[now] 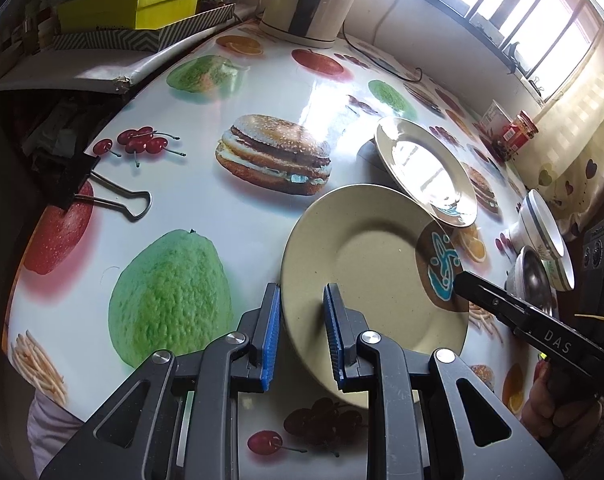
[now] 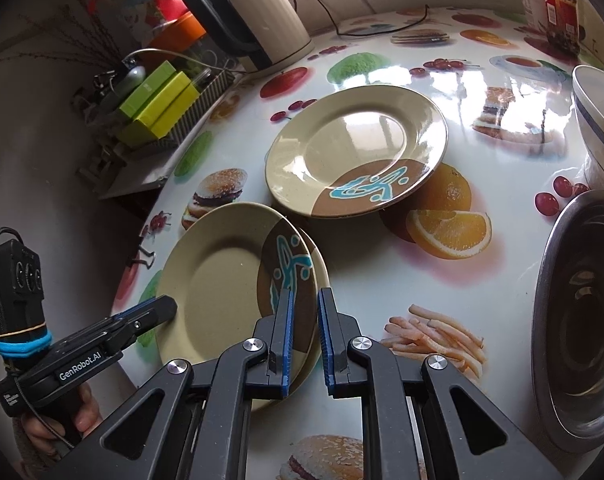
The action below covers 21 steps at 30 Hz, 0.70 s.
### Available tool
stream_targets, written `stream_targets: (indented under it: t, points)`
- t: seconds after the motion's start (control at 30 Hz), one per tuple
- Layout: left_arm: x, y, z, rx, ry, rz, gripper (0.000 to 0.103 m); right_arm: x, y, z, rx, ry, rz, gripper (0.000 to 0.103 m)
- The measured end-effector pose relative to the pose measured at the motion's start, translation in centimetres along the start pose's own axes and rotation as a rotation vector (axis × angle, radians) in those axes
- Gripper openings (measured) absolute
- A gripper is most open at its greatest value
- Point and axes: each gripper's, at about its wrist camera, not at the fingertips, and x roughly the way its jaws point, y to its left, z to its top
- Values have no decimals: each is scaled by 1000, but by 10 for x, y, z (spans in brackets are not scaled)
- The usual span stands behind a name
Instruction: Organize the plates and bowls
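Observation:
A beige plate (image 1: 366, 264) with a brown and blue patch lies near the table's front; in the right wrist view (image 2: 222, 276) it seems to rest on another plate. My left gripper (image 1: 302, 300) is open with its jaws astride the plate's near rim. My right gripper (image 2: 305, 304) is open with its jaws astride the opposite rim; its fingers (image 1: 474, 286) reach the plate's patterned edge. The left gripper also shows in the right wrist view (image 2: 158, 310). A second beige plate (image 2: 354, 152) lies farther back, also in the left wrist view (image 1: 426, 168). A steel bowl (image 2: 582, 316) and a white bowl (image 2: 598, 108) stand at the right.
An electric kettle (image 2: 258, 20) with its cord stands at the back. Green boxes (image 1: 134, 4) sit on a shelf at the left. A binder clip (image 1: 98, 192) lies at the table's left edge. A red jar (image 1: 518, 132) stands by the window.

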Motion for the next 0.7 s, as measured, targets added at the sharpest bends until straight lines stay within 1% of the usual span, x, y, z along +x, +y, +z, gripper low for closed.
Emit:
stream_targets:
  t: [0.4, 0.57, 0.7]
  points:
    - [-1, 1, 0, -9, 3, -8, 23, 0, 0, 0, 0, -2, 1, 15]
    - [-4, 2, 4, -8, 1, -17, 23, -2, -2, 0, 10, -6, 14, 15]
    - [-9, 2, 13, -4, -19, -24, 24, -4, -4, 2, 10, -11, 1, 23]
